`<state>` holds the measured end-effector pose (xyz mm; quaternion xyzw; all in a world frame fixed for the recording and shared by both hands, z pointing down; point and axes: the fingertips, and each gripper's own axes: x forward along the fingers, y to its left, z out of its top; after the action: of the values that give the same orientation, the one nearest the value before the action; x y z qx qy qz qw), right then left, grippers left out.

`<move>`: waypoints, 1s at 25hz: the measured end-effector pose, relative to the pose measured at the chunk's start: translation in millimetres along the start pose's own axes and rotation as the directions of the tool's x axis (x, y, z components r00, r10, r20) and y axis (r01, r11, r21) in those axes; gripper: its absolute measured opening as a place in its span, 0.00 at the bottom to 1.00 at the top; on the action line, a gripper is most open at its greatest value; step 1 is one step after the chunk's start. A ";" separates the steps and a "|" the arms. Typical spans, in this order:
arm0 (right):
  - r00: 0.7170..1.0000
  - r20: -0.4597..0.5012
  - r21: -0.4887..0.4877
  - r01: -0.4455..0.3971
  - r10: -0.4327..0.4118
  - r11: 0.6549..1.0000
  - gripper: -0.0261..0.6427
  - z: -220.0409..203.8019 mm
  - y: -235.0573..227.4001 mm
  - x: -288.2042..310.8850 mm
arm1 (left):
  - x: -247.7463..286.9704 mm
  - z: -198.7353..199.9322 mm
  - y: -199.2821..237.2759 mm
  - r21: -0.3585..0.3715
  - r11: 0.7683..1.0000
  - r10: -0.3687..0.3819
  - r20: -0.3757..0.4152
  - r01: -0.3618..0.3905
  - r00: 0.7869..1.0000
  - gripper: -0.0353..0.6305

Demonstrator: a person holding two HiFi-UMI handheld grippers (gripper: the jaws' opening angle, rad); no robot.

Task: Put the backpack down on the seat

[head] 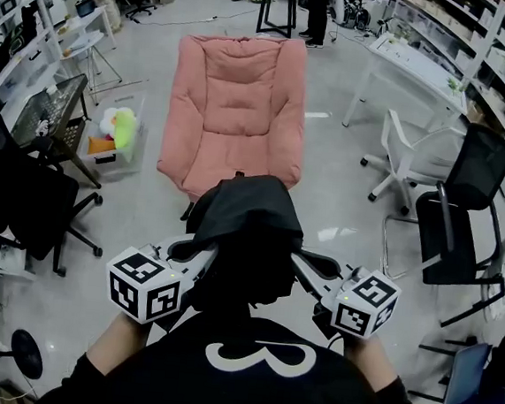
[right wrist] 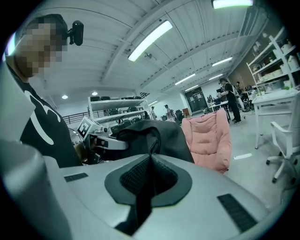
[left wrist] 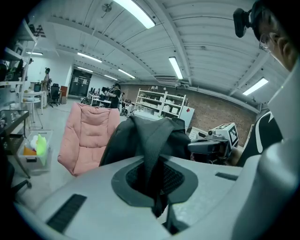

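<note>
A black backpack (head: 245, 231) hangs in the air between my two grippers, just short of the pink padded seat (head: 237, 106) that stands on the floor ahead. My left gripper (head: 205, 256) is shut on a dark strap (left wrist: 151, 154) of the backpack (left wrist: 140, 140). My right gripper (head: 298, 261) is shut on the other strap (right wrist: 143, 187), with the bag's body (right wrist: 159, 136) beyond it. The pink seat (left wrist: 89, 136) shows left of the bag in the left gripper view, and the same seat (right wrist: 208, 140) right of it in the right gripper view.
A black office chair (head: 21, 201) stands at the left, with a clear bin of toys (head: 116, 139) beyond it. A white chair (head: 412, 159) and a black chair (head: 464, 217) stand at the right. White tables (head: 416, 70) and shelving line the far right; a person (head: 317, 12) stands far back.
</note>
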<state>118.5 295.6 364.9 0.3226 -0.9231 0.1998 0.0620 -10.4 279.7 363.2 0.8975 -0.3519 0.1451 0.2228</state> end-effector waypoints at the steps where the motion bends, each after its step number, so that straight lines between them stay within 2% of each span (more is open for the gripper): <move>1: 1.000 -0.005 0.004 0.000 0.000 1.000 0.06 2.9 -8.1 9.7 | 6.3 3.6 10.7 -0.007 1.000 0.000 -0.003 0.000 1.000 0.07; 7: 0.999 -0.045 0.047 0.005 -0.003 0.999 0.06 29.6 -65.6 80.4 | 50.6 36.2 88.2 -0.048 0.999 -0.006 -0.034 0.004 0.999 0.07; 17: 0.989 -0.145 0.110 -0.020 0.036 0.994 0.06 73.0 -167.7 223.5 | 132.5 93.9 248.9 -0.139 0.990 0.000 -0.052 -0.007 0.999 0.07; 21: 0.981 -0.192 0.101 -0.008 0.027 0.995 0.06 83.3 -202.8 271.2 | 159.1 111.7 301.7 -0.121 0.993 0.010 -0.054 -0.016 0.999 0.07; 25: 0.980 -0.198 0.108 0.012 0.010 0.994 0.06 94.5 -234.0 310.2 | 180.9 127.6 343.0 -0.092 0.995 0.032 -0.063 -0.037 0.998 0.07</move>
<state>21.8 -86.7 431.2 0.3045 -0.9000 0.2809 0.1359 -107.5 -110.9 431.3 0.8750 -0.3666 0.1599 0.2726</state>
